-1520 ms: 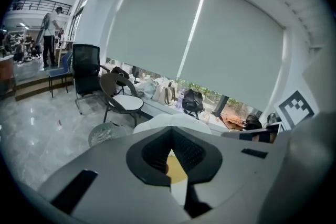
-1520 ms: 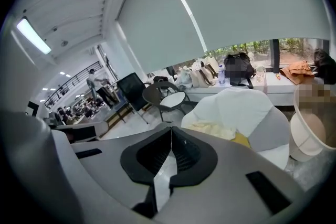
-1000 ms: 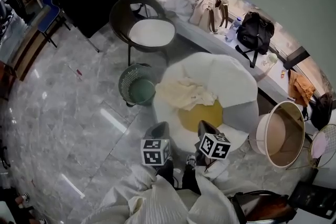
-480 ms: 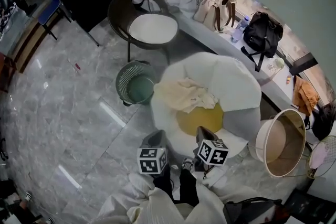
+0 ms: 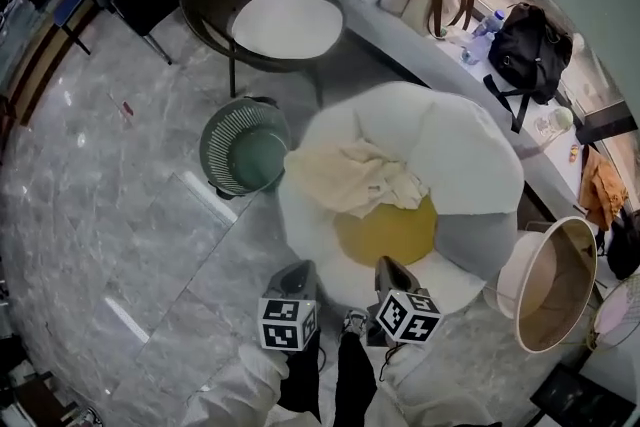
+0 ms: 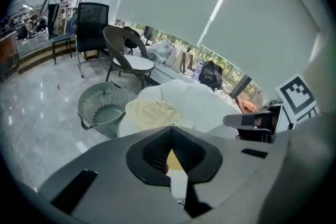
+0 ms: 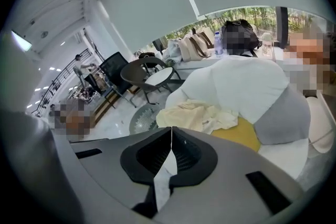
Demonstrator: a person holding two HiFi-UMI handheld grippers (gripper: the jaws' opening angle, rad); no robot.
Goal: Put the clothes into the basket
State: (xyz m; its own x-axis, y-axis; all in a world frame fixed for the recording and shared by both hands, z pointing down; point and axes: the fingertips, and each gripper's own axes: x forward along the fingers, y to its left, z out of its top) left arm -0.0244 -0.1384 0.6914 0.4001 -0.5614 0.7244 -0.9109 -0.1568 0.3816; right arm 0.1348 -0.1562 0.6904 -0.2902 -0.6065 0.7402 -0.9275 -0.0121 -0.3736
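A crumpled cream garment (image 5: 350, 177) lies on a white round armchair (image 5: 450, 155), partly over its yellow seat cushion (image 5: 385, 233). A green slatted basket (image 5: 245, 147) stands on the floor just left of the chair and looks empty. My left gripper (image 5: 297, 277) and right gripper (image 5: 391, 272) hover side by side at the chair's near edge, both shut with nothing in them. The left gripper view shows the garment (image 6: 152, 112) and the basket (image 6: 102, 107) beyond the shut left gripper (image 6: 170, 129). Beyond the shut right gripper (image 7: 171, 129), the right gripper view shows the garment (image 7: 197, 115) and the basket (image 7: 140, 119).
A dark round chair with a white seat (image 5: 285, 25) stands behind the basket. Bags (image 5: 530, 40) and more cloth lie on the long ledge at the back. A beige tub (image 5: 550, 280) lies tipped on its side right of the armchair. Grey marble floor (image 5: 110, 205) spreads to the left.
Both grippers have sunk lower toward the chair's near edge, and the chair and basket now look larger and closer. The jaws stayed shut and the garment has not moved.
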